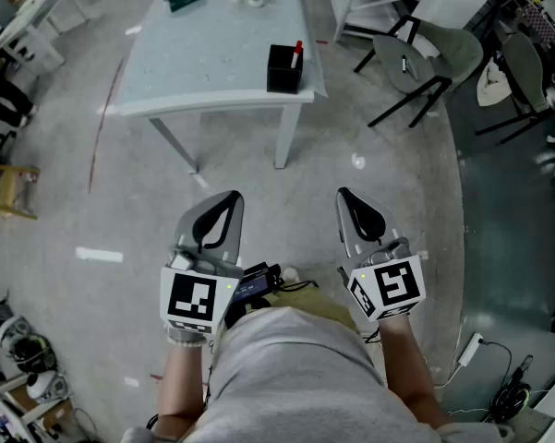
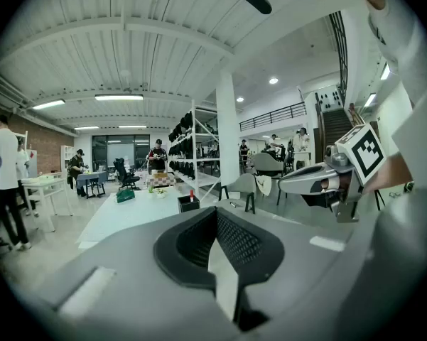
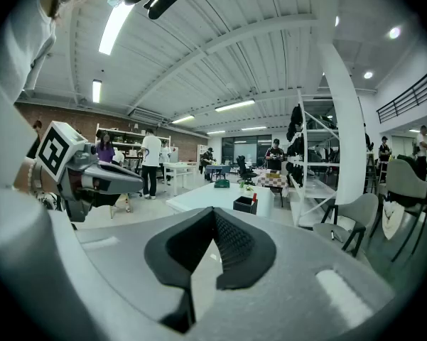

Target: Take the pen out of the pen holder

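- Two grippers, the left gripper [image 1: 229,197] and the right gripper [image 1: 346,195], hang close to my operator's body, each with its fingers pressed together on nothing.
- I judge this to be the approach step, since bare floor lies between me and the pale, smooth tabletop [image 1: 212,63].
- The pen holder [image 1: 283,70], a black boxy cup, stands at the tabletop's near right corner. The pen [image 1: 297,50], slim with a red top, sticks up from it.
- Next I'd need to walk in, spread one gripper's fingers and pinch that red top.
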Action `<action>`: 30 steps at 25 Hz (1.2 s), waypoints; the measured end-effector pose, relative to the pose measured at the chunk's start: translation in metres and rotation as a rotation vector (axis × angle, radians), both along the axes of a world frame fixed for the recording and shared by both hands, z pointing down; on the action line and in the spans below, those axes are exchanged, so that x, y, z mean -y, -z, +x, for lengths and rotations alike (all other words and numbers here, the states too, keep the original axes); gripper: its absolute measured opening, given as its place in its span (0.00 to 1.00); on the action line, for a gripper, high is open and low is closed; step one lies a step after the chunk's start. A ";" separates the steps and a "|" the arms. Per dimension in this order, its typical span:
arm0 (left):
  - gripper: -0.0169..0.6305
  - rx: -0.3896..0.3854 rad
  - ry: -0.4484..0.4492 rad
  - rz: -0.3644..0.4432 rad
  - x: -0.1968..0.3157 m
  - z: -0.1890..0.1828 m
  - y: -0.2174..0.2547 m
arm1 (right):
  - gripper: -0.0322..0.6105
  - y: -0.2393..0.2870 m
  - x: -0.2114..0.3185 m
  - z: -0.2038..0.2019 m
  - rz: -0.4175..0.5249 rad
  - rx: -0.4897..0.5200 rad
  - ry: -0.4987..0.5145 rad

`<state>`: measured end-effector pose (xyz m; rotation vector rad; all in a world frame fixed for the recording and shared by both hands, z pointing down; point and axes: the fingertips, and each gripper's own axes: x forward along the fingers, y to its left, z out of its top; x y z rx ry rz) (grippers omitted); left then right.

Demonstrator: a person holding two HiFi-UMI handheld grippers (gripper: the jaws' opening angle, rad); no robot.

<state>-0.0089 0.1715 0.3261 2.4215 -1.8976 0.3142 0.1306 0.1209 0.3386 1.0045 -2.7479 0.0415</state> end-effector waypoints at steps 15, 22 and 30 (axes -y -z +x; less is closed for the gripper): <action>0.05 -0.005 0.012 -0.015 -0.001 -0.004 -0.006 | 0.05 0.000 0.000 -0.002 -0.003 0.001 -0.003; 0.04 -0.027 0.001 0.001 -0.001 -0.005 0.000 | 0.05 0.004 -0.001 -0.002 -0.028 0.042 -0.019; 0.08 -0.062 -0.017 -0.007 -0.001 -0.006 0.000 | 0.14 0.004 -0.005 -0.008 -0.038 0.065 -0.015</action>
